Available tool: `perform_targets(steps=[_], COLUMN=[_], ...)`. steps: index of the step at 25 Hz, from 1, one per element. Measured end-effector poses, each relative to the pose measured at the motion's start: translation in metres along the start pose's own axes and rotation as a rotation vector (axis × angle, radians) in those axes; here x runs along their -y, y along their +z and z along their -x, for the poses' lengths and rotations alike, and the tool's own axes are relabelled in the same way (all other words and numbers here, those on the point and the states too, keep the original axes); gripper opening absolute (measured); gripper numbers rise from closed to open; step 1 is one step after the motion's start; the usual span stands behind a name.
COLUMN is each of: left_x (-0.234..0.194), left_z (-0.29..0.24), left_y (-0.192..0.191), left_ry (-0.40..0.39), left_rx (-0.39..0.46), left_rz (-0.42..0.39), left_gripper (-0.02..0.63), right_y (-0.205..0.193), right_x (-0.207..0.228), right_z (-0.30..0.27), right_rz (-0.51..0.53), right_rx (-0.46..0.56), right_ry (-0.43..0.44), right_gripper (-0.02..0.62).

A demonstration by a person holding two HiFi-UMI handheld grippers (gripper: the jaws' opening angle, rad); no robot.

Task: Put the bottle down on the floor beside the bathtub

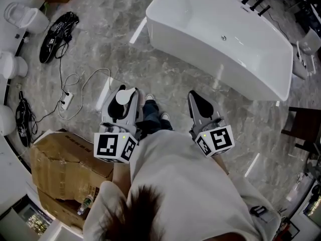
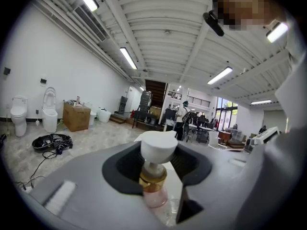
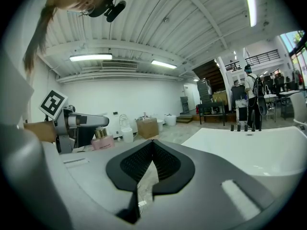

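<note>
Clamped in left gripper [image 1: 124, 95], jaws spread round it: pink pump bottle [image 2: 154, 176], gold collar, white cap, carried above marble floor [image 1: 165, 79] near white bathtub [image 1: 210, 64]. Pinched together, empty: right gripper [image 3: 152, 145].

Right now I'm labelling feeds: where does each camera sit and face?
Head view: on the person's head, looking down at floor and bathtub; hair, shirt, left gripper, right gripper show.
Left gripper view: on that gripper, facing the room past the held bottle; shirt at right.
Right gripper view: along its shut jaws toward the bathtub; hair above.
Shared: both gripper views show the bottle.
</note>
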State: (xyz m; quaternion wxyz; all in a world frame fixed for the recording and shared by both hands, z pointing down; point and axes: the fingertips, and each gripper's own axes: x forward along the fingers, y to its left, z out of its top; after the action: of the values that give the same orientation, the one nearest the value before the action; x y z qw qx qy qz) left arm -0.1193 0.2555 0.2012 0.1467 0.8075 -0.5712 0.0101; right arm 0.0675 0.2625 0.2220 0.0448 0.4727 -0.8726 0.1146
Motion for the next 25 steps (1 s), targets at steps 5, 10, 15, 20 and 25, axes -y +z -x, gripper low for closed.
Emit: perform_targets(steps=[5,10,15,20,25], left_x=[-0.025,-0.058,-0.087,-0.116,-0.134], left_z=[-0.027,-0.057,-0.083,-0.099,-0.11], left_y=[0.009,0.02,0.03,0.036,0.038], left_ry=[-0.019,-0.042,-0.062,-0.08,-0.117], left_rx=[-0.02,-0.035,-0.044,-0.049,-0.067], left_rz=[0.002,-0.01,-0.02,-0.025,-0.036], left_gripper=[0.206,0.206,0.206,0.206,0.206], right_y=[0.008,0.02,0.027,0.026,0.033], right_x=[0.008,0.01,0.011,0.005,0.0], right_z=[-0.036,-0.08,-0.118,-0.149,-0.171], right_rz=[-0.002,0.001,0.0,-0.024,-0.039], right_rx=[-0.009,-0.013,-0.017,-0.02,-0.011], right_ry=[-0.02,-0.038,-0.049,-0.07,-0.097], right_gripper=[-0.002,-0.002,-0.002,-0.002,-0.002])
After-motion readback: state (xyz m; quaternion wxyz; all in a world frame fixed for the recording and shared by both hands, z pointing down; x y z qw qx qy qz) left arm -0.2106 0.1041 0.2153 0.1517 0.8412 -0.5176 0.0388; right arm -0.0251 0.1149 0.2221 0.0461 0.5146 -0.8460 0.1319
